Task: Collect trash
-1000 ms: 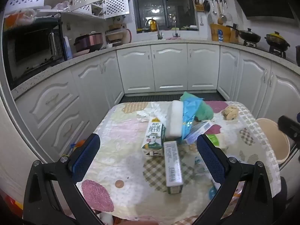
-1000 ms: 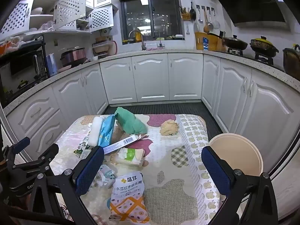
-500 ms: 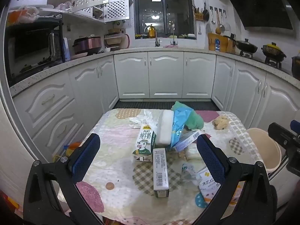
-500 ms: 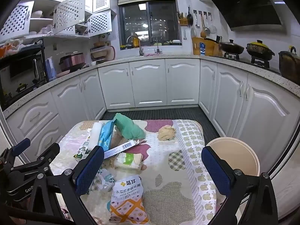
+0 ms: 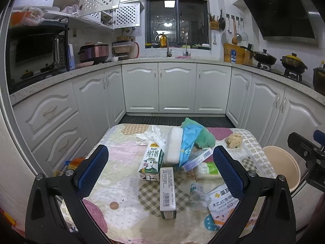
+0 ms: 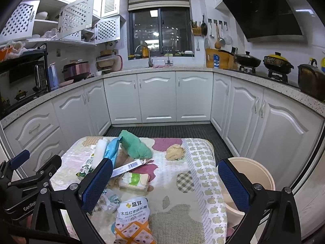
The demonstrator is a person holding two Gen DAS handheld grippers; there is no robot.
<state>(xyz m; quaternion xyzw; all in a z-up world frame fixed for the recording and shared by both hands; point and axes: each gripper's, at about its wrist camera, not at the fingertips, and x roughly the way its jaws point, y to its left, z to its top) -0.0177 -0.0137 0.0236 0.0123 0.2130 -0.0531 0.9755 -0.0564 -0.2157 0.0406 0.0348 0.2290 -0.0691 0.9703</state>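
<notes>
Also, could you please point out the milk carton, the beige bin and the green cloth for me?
milk carton (image 5: 152, 160): left wrist view, on its printed front face.
beige bin (image 6: 251, 167): right wrist view, on its inner wall.
green cloth (image 6: 135, 147): right wrist view, on the bunched middle.

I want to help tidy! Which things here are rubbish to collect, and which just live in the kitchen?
For the job: milk carton, long box, snack bag, crumpled tissue, beige bin.

Just kitchen things: rice cooker, yellow pot, tap.

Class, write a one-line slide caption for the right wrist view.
Open right gripper hovers over a cluttered table, snack pouch nearest, beige bin beside.
</notes>
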